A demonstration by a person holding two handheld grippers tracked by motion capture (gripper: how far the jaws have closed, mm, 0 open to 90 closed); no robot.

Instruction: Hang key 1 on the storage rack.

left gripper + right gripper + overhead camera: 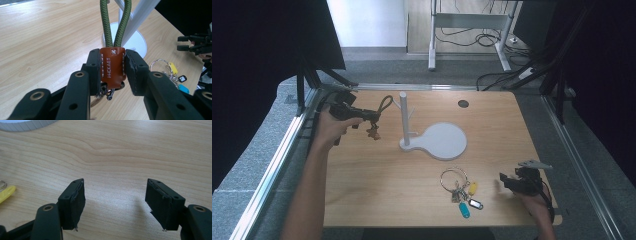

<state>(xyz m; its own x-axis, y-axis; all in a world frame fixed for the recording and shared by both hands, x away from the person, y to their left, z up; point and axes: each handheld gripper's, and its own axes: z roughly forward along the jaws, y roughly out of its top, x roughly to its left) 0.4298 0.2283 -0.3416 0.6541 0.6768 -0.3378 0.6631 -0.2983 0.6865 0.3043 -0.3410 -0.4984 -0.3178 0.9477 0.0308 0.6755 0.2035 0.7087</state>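
My left gripper point(112, 67) is shut on the brown leather tab point(112, 66) of a keychain, held above the table's far left point(371, 116). The keychain's green cord loop point(116, 22) reaches toward the white peg stand point(403, 117), close to one of its pegs point(140, 17); whether loop and peg touch I cannot tell. Small metal pieces hang under the tab. My right gripper point(115, 203) is open over bare wood near the front right corner point(512, 182), with nothing between its pads. A key ring with yellow, blue and dark tags point(461, 192) lies on the table to its left.
The stand's round white base point(443, 141) sits mid-table. A dark round hole point(463, 103) marks the far side of the wooden table point(377, 190). Metal rails point(277, 165) run along both sides. A yellow tag point(6, 192) shows at the left of the right gripper view.
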